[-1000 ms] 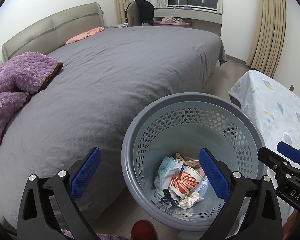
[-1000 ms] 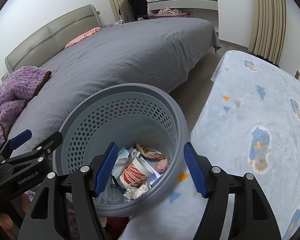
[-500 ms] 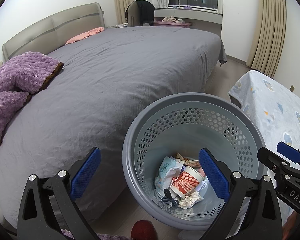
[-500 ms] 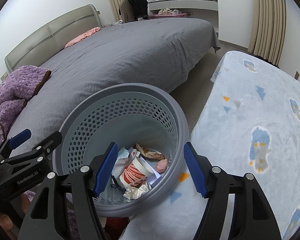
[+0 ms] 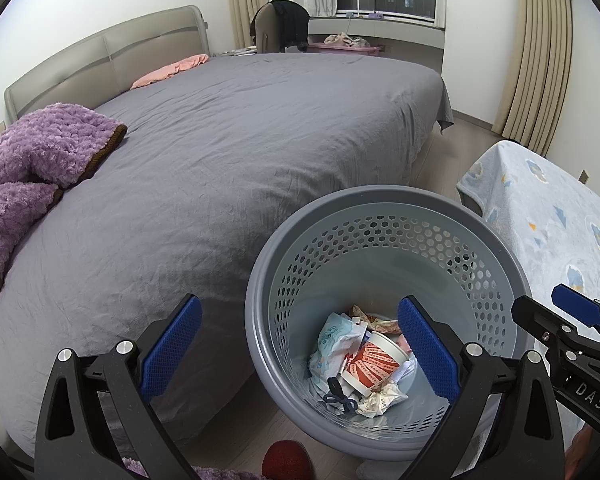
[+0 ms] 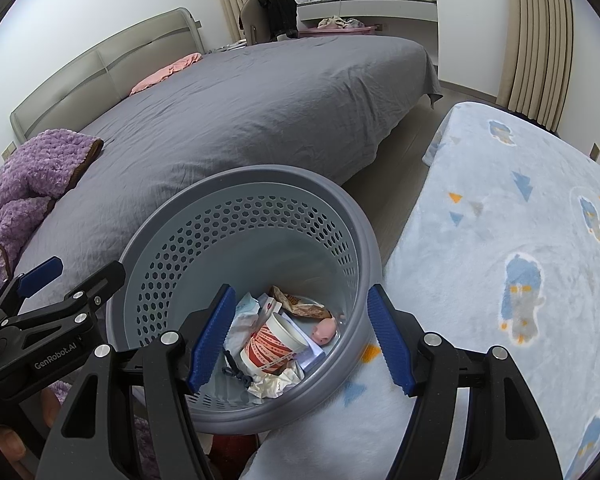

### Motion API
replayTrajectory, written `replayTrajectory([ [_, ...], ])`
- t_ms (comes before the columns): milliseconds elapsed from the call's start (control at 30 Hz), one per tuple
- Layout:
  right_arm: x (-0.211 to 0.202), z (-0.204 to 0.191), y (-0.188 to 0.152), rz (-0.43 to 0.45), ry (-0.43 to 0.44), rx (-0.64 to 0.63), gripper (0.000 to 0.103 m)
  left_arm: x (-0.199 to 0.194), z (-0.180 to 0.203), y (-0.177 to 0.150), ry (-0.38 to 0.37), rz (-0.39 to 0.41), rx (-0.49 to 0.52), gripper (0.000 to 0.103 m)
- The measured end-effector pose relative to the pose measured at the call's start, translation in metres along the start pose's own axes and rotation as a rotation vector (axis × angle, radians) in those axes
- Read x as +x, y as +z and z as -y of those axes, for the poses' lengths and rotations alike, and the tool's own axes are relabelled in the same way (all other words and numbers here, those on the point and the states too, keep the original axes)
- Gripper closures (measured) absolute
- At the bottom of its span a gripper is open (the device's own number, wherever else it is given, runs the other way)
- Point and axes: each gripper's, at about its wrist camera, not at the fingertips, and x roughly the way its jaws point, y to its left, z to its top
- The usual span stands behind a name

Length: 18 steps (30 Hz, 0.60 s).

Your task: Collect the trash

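Two grippers hang over a grey basket set on the floor between a big bed and a smaller cot-like bed, both tilted down toward the rubbish inside.

Left wrist view: the left gripper (image 5: 298, 354) is spread wide and empty, one blue pad over the bed's (image 5: 228, 152) grey sheet, the other over the basket (image 5: 384, 196) mouth. At the bottom lie the trash — a red-and-white cup (image 5: 374, 362), a crumpled wrapper (image 5: 334, 340), small dark scissors (image 5: 338, 394) and wadded paper. Only this view shows a red round object (image 5: 286, 460) on the floor by the basket's foot, plainly enough to count; what it is cannot be told. If it is trash, it could be missed.

Right wrist view: the right gripper (image 6: 302, 338) is also parted and grasps nothing, its pads framing the cup (image 6: 274, 342). Only here does a small pink toy-like thing (image 6: 324, 329) show beside the cup, and the blue blanket (image 6: 500, 240) pressed against the basket's near rim. The likely risk — a lowering jaw catches that rim, or the blanket drags it, and the light basket tips its load out. Reaching in for the cup would undo the collecting.
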Motion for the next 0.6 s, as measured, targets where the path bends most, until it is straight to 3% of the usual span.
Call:
replayTrajectory([
  [600, 0.0004, -0.0011, -0.0005, -0.001, 0.000, -0.002, 0.037, -0.0009, -0.0020, -0.0004, -0.001, -0.003, -0.005, 0.007],
])
